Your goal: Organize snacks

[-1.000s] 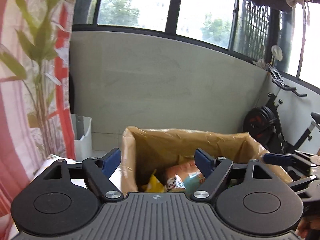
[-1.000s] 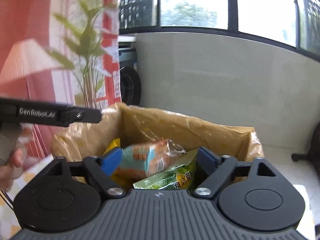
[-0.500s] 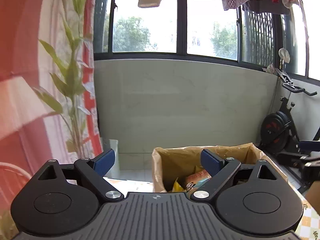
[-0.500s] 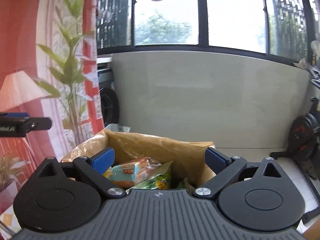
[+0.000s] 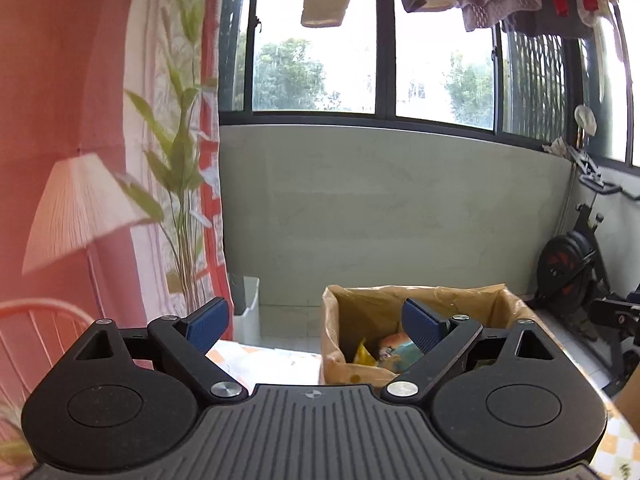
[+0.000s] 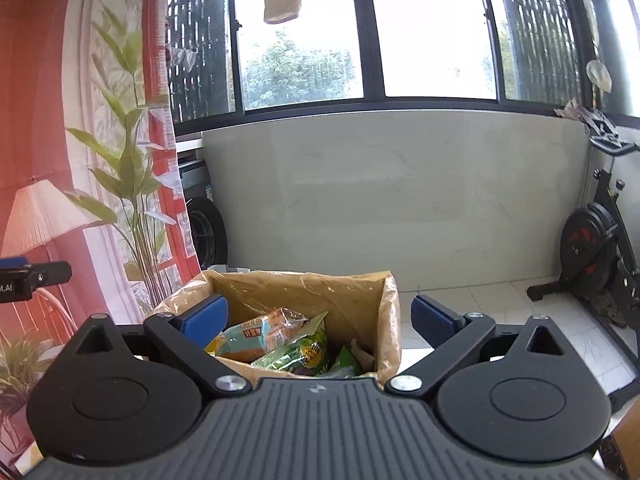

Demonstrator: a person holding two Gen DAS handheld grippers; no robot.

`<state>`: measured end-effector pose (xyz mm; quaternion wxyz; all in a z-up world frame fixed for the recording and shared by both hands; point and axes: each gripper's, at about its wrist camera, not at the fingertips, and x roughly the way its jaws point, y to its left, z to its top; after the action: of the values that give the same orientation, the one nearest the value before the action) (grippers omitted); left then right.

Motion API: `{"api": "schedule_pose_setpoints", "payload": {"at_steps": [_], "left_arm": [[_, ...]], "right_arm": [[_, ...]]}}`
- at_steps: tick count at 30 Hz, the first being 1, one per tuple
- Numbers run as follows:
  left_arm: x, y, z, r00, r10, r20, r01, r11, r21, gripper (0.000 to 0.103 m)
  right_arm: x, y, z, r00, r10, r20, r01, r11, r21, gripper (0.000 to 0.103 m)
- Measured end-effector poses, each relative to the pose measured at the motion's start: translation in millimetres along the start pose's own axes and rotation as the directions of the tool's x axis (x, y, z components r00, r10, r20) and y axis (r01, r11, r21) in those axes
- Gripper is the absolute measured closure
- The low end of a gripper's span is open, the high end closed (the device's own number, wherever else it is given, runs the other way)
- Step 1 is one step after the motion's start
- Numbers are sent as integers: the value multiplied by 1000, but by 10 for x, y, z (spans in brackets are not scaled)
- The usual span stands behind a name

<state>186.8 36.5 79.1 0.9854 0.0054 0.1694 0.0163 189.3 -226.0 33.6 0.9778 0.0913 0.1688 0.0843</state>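
Note:
A cardboard box (image 5: 420,294) lined with a brownish plastic bag stands on the table, ahead and to the right in the left wrist view. Inside it lie a yellow packet (image 5: 362,354) and a teal-and-orange packet (image 5: 394,350). In the right wrist view the box (image 6: 300,280) is straight ahead. There the teal-and-orange packet (image 6: 260,334) rests on a green packet (image 6: 298,354). My left gripper (image 5: 314,322) is open and empty, back from the box. My right gripper (image 6: 320,318) is also open and empty, short of the box's near rim. The left gripper (image 6: 36,278) shows at the right wrist view's left edge.
A pink curtain, a floor lamp (image 5: 76,212) and a tall plant (image 5: 176,168) stand on the left. A white bin (image 5: 248,312) sits by the wall and an exercise bike (image 6: 596,248) on the right. Laundry hangs overhead. A checked cloth (image 5: 264,360) covers the table.
Both grippers have drawn back and risen from the box, which now looks smaller and lower. Both jaws have widened. The teal-and-orange packet seen between the right fingers now lies in the box.

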Motion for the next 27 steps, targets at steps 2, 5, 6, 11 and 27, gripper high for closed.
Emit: {"api": "schedule_pose_setpoints", "payload": {"at_steps": [2,5,6,11,27], "left_arm": [[-39,0,-18,1000,-2,4,2,1000,-10,9],[-89,-30,-29,1000,-2,15,2,1000,7,9],[-93,-38,-33,1000,2,18,-2,1000,16,9],[-115,-57,-51,1000,-13,16,12,1000,25,9],[-86,-27,-120,1000,-10,-15,10,1000,20,9]], "right_arm": [[-37,5,-22,1000,-4,1,4,1000,10,3],[-61,17,-61,1000,-2,-13,2,1000,3,3],[-72,26,-74,1000,-5,-16,5,1000,-1,3],[-82,45,-121,1000,-3,-31,3,1000,2,2],[-76,51,-195,998,4,-63,-4,1000,5,2]]}}
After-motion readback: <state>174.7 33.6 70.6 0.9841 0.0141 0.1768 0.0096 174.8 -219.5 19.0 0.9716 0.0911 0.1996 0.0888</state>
